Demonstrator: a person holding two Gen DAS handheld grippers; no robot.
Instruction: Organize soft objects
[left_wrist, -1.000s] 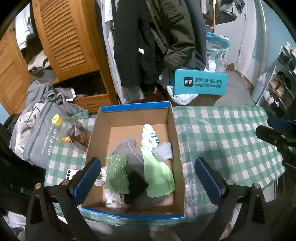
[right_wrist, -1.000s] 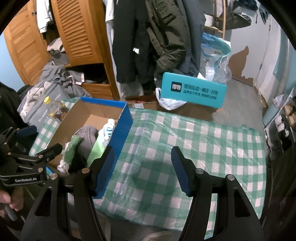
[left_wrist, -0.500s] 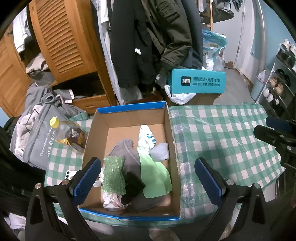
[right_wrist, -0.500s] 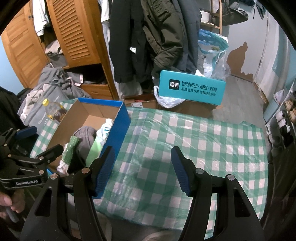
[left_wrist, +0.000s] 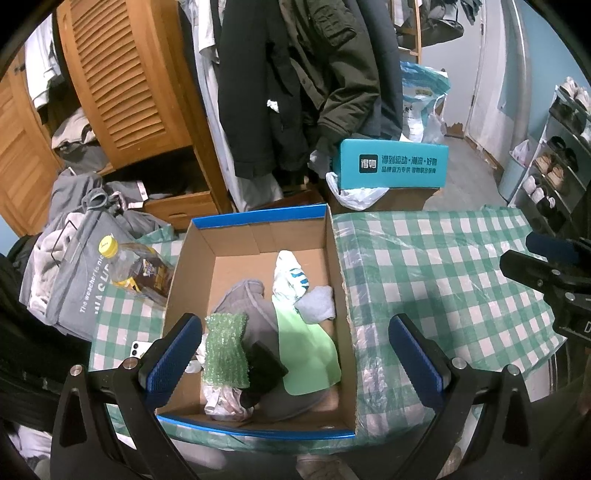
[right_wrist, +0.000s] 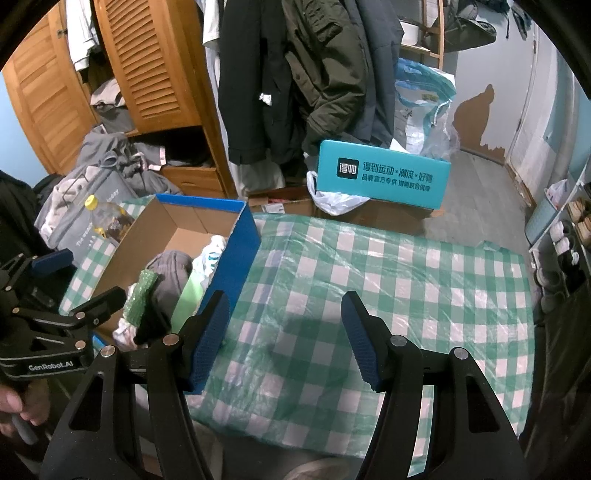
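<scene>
An open cardboard box with blue rim (left_wrist: 258, 219) (right_wrist: 242, 243) sits on the left of the green checked tablecloth (left_wrist: 436, 266) (right_wrist: 369, 280). In it lie several soft items: a green bubble-wrap roll (left_wrist: 225, 349) (right_wrist: 140, 295), grey cloth (left_wrist: 243, 299), a pale green sheet (left_wrist: 306, 354), a white-teal sock (left_wrist: 290, 273), a grey pad (left_wrist: 317, 304) and a black piece (left_wrist: 266, 367). My left gripper (left_wrist: 295, 354) is open and empty, held above the box's near end. My right gripper (right_wrist: 284, 332) is open and empty above the bare cloth, right of the box.
A yellow-capped bottle (left_wrist: 133, 269) and a white phone (left_wrist: 136, 349) lie left of the box. A grey bag (left_wrist: 70, 280) sits at the table's left edge. A teal box (left_wrist: 393, 164), hanging coats (left_wrist: 295, 85) and a wooden wardrobe (left_wrist: 125, 81) stand behind. A shoe rack (left_wrist: 557, 162) is right.
Both grippers have drawn back and up a little, so the box and table look slightly farther off. Both stay open and empty; the items in the box have not moved.
</scene>
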